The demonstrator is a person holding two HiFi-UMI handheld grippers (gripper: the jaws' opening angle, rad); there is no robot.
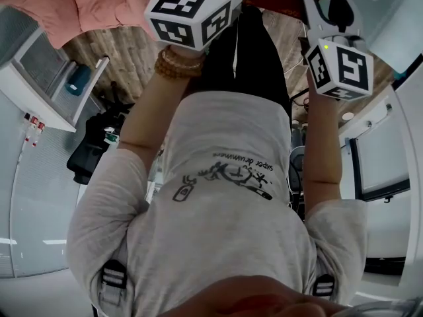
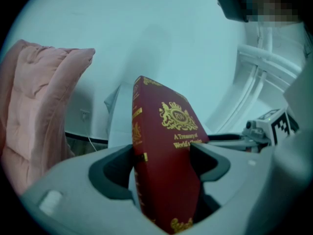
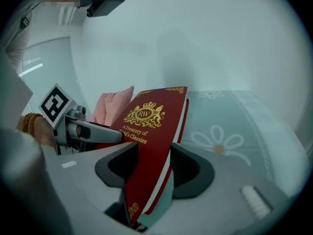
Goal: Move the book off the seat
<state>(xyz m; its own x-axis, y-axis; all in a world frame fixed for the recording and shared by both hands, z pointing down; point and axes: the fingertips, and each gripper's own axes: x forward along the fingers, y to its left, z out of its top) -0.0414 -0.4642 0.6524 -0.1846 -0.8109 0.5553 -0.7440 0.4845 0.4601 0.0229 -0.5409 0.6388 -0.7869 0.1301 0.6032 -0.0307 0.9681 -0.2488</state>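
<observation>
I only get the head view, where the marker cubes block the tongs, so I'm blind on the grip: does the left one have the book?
Observer: Yes, the left tongs are closed on the red book, with its spine edge facing that camera.
Operator: And the right one?
Observer: The right tongs clamp the same book across its covers.
Operator: Which book is it?
Observer: The cover reads A Treasury of World's Classics under a gold crest.

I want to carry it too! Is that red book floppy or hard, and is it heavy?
The book is probably stiff: its hard cover stands straight up from the left gripper. It looks thick, so it is likely fairly heavy.
</observation>
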